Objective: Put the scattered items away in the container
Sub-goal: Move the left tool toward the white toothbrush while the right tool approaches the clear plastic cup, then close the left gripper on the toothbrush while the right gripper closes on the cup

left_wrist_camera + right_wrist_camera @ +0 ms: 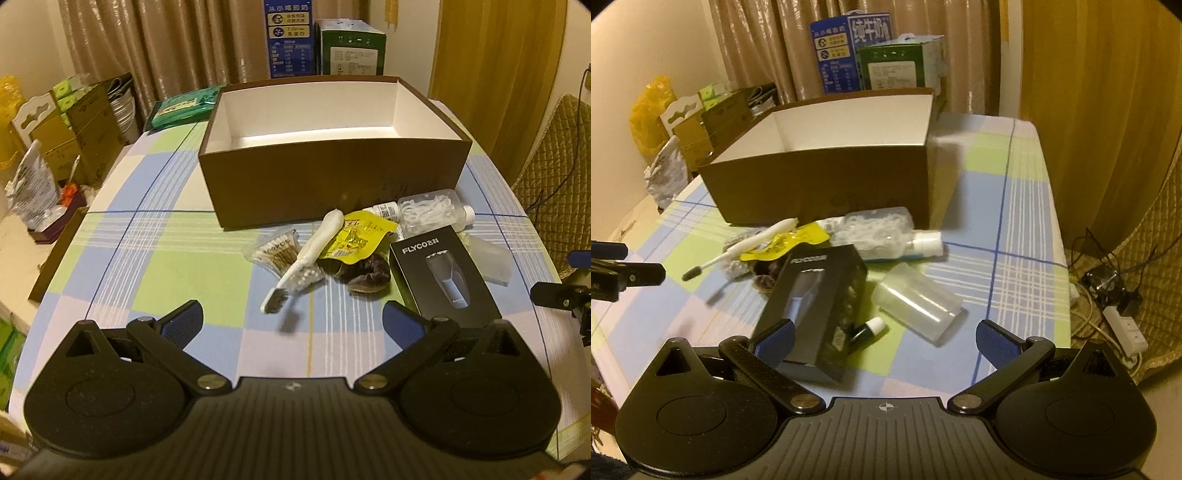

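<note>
Here the right tool (pixel 884 341) was wide open and empty. The black shaver box (pixel 812 310) lay just ahead, touching its left finger. It looked stiff and light; grip its long sides.

The left hand-held gripper (pixel 292 324) is hovering low with its two blue-padded fingers (pixel 184 320) spread wide apart, gripping nothing. The right hand-held gripper (pixel 884 341) is likewise hanging with its jaws wide open, blue pads (pixel 996 345) facing inward, empty. Each is showing at the edge of the other's view, side by side and pointing the same way.
</note>
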`<state>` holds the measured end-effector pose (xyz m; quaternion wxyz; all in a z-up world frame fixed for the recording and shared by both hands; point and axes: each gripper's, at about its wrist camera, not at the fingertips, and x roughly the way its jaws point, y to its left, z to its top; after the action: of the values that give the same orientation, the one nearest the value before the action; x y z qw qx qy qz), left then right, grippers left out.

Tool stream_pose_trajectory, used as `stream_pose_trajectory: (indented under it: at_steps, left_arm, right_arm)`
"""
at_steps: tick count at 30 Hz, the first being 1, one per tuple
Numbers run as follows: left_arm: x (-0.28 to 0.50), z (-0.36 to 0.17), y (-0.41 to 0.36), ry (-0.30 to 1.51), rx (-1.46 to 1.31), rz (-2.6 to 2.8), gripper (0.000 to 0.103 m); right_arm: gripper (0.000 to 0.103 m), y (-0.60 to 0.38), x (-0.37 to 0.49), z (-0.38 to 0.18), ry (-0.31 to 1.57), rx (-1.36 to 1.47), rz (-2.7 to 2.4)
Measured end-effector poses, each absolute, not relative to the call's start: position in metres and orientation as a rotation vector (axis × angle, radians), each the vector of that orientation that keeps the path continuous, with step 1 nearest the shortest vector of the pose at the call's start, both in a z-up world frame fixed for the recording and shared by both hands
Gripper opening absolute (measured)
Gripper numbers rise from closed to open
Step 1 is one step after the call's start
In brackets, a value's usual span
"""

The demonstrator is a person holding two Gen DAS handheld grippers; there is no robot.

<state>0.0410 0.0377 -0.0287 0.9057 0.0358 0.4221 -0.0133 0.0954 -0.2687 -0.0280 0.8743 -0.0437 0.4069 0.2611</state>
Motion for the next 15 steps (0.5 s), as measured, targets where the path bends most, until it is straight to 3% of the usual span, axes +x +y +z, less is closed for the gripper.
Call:
stream_pose_trajectory:
  at_steps: [10,15]
  left_arm:
    - [0.074,-0.044,0.042,0.859,0.095,-0.125,0.1]
    - [0.094,-0.053,0.042,0.866,0.115,-0.156,0.098]
  right_arm:
    - [0.1,-0.268,0.121,-0.055,0.85,-0.162,0.561]
    - [0.089,-0.262,0.136,-0.067,0.85,-0.201,0.585]
